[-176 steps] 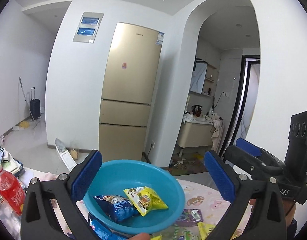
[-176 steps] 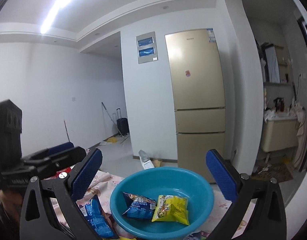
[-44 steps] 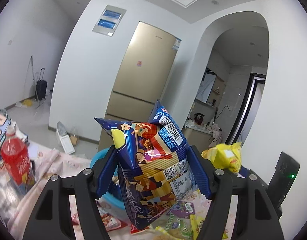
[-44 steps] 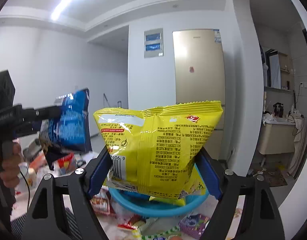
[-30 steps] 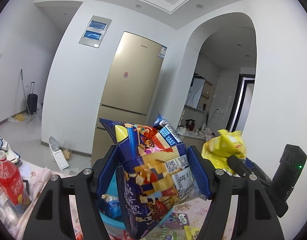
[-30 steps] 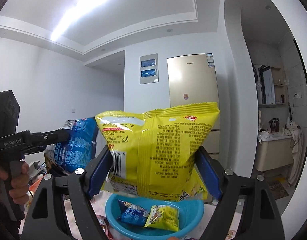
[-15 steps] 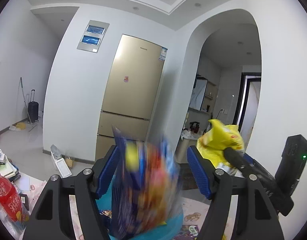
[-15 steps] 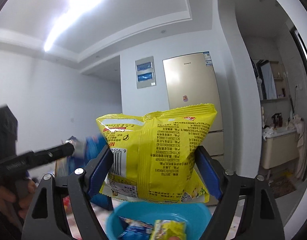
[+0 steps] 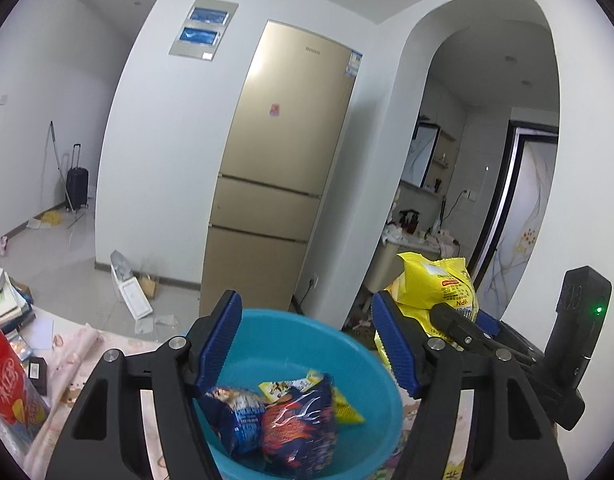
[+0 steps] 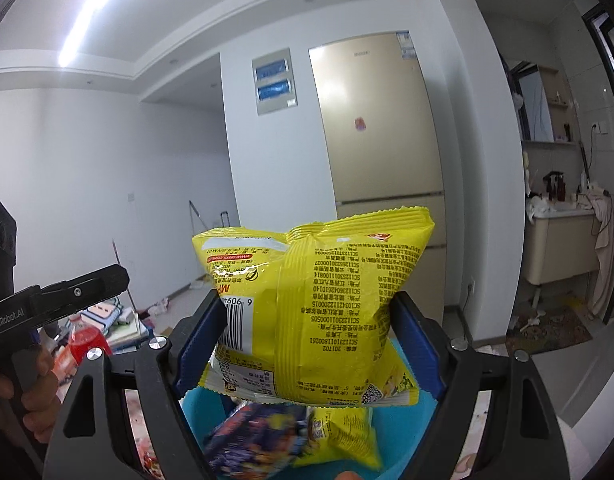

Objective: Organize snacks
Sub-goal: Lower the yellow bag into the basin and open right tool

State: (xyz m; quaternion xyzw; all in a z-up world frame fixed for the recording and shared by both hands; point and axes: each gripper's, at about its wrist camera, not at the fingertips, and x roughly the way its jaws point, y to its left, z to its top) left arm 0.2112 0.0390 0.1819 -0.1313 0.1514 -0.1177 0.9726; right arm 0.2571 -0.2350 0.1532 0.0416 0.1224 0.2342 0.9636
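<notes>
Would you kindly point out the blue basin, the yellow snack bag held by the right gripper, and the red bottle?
blue basin [image 9: 371, 376]: left wrist view, bare inner wall at right.
yellow snack bag [image 10: 319, 300]: right wrist view, middle of its printed back.
red bottle [image 9: 7, 384]: left wrist view, its red label.

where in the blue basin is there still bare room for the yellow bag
Far half of the basin, behind the snack pile, is bare. The near half is crowded. The right hand-held gripper holds the yellow bag above it.
</notes>
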